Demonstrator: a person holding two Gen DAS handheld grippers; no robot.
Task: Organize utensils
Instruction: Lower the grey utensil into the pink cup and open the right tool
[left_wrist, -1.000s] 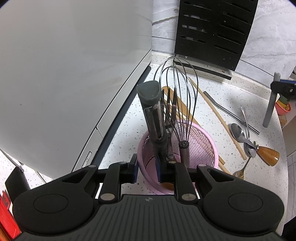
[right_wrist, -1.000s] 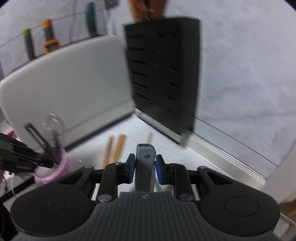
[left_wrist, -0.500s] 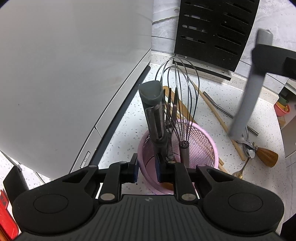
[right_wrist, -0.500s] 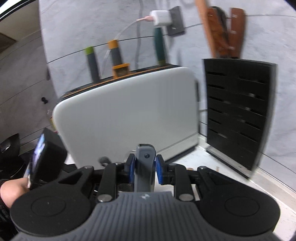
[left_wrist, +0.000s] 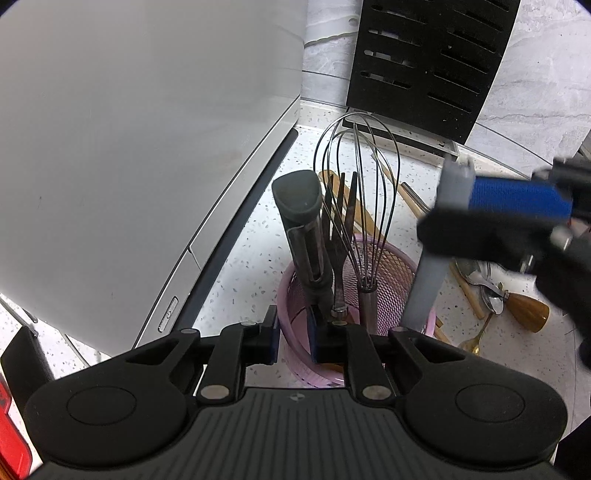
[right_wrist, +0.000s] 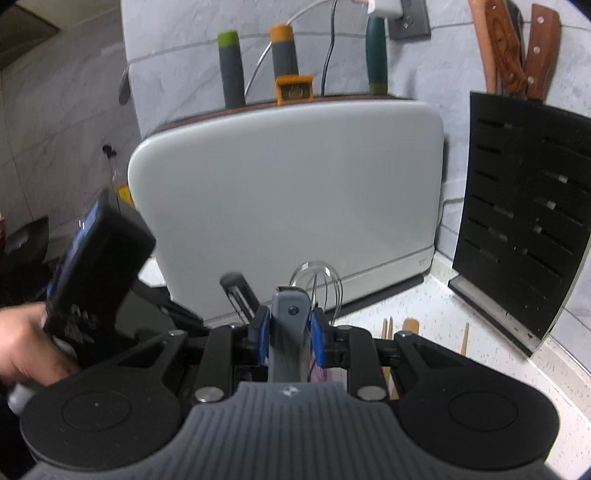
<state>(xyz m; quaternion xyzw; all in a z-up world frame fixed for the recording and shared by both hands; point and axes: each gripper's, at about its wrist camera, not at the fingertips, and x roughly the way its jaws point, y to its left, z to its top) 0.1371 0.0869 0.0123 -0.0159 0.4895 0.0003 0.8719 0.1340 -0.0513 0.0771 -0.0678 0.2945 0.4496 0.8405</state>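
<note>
A pink mesh holder (left_wrist: 395, 273) stands on the speckled counter with a wire whisk (left_wrist: 356, 177), a fork (left_wrist: 341, 221) and a dark grey peeler (left_wrist: 299, 206) upright in it. My left gripper (left_wrist: 293, 334) straddles the holder's near rim, one pad outside and one inside; its jaws are closing on that rim. My right gripper (right_wrist: 290, 338) is shut on a long flat grey tool (left_wrist: 428, 273), which hangs steeply with its lower end at the holder's right rim. Whether that end is inside the holder I cannot tell.
A white appliance (left_wrist: 147, 147) fills the left side, close to the holder. A black knife block (left_wrist: 424, 62) stands behind. Wooden chopsticks, spoons and a wooden-handled utensil (left_wrist: 524, 310) lie on the counter to the right. A person's hand (right_wrist: 26, 350) holds the left gripper.
My right gripper has swung in from the right with the grey tool, bringing its lower end to the holder's right rim. The left gripper stayed put, its pads a little closer together.
</note>
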